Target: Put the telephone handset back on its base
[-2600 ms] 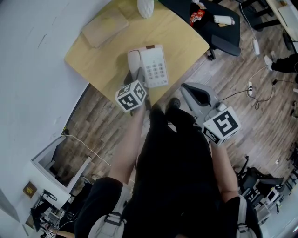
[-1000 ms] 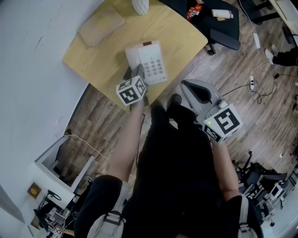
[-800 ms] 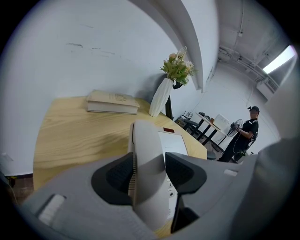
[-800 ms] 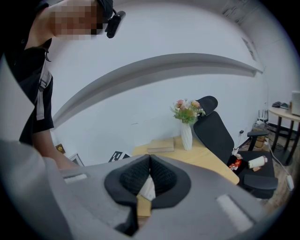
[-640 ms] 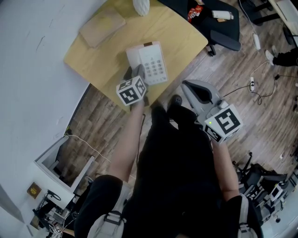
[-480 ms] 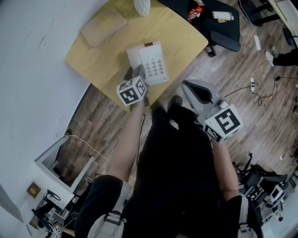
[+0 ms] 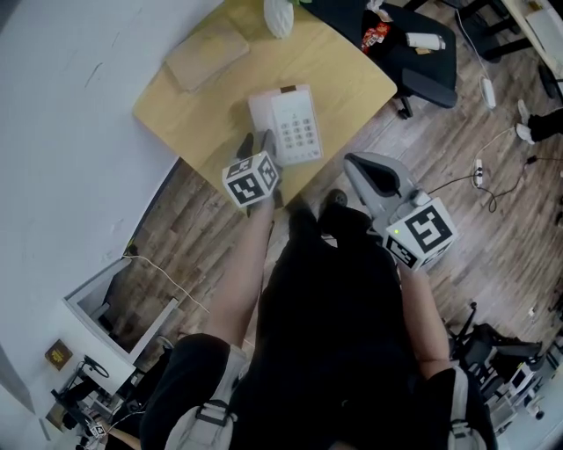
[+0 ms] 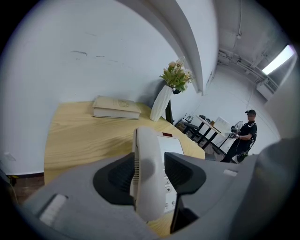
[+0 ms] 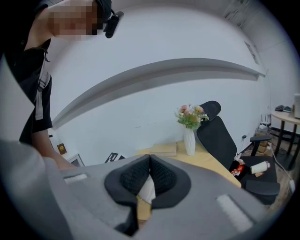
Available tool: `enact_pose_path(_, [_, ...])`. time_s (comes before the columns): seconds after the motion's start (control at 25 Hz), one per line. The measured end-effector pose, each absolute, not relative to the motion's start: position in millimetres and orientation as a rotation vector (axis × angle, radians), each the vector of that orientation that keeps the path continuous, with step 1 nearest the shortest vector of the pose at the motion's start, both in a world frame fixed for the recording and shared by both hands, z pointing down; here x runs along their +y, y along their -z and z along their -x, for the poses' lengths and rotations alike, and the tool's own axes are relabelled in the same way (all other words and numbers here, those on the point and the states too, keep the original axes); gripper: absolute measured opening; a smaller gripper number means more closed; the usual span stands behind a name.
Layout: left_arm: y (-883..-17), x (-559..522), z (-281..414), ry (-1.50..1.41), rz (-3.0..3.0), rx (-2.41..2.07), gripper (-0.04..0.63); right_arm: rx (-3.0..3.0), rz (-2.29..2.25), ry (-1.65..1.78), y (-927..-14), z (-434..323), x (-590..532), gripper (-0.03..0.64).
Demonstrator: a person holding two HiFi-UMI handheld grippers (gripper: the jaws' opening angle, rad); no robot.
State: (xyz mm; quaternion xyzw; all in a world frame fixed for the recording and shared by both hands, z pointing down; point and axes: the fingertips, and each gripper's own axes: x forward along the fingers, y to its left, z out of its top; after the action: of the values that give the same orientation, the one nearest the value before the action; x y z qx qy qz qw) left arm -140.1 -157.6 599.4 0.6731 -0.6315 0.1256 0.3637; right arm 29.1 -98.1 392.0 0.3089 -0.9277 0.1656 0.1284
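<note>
The white telephone base [image 7: 295, 125] with its keypad sits near the front edge of the wooden table [image 7: 198, 114]. The white handset [image 7: 261, 119] lies along the base's left side. My left gripper [image 7: 255, 143] reaches over the table edge and is shut on the handset's near end. In the left gripper view the handset [image 8: 148, 180] fills the gap between the dark pads [image 8: 115, 177], with the base [image 8: 171, 146] to its right. My right gripper [image 7: 354, 164] hangs off the table to the right, over the floor, shut with nothing held; its pads [image 9: 161, 178] meet.
A closed book [image 7: 208, 54] and a white vase [image 7: 278, 16] stand at the table's far side. A black office chair [image 7: 413, 54] with small items stands right of the table. A white wall runs along the left. Another person [image 8: 244, 137] stands far off.
The head view has shifted slightly. The handset now lies straighter along the base's left side than 2.6 s ago. Both grippers have hardly moved.
</note>
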Motion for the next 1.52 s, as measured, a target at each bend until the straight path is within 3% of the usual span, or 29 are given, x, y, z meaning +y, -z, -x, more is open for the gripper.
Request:
enact_pose_path(0.64, [-565.0, -133.5, 113.9, -0.350, -1.745, -1.681, 0.150, -2.793, -0.861, -0.447, -371.6, -61.0, -96.6, 0.003])
enact_pose_path(1.52, [-463.8, -95.2, 25.1, -0.292, -1.922, -1.757, 0.041, -2.880, -0.789, -0.458, -372.0, -135.8, -72.0, 0.003])
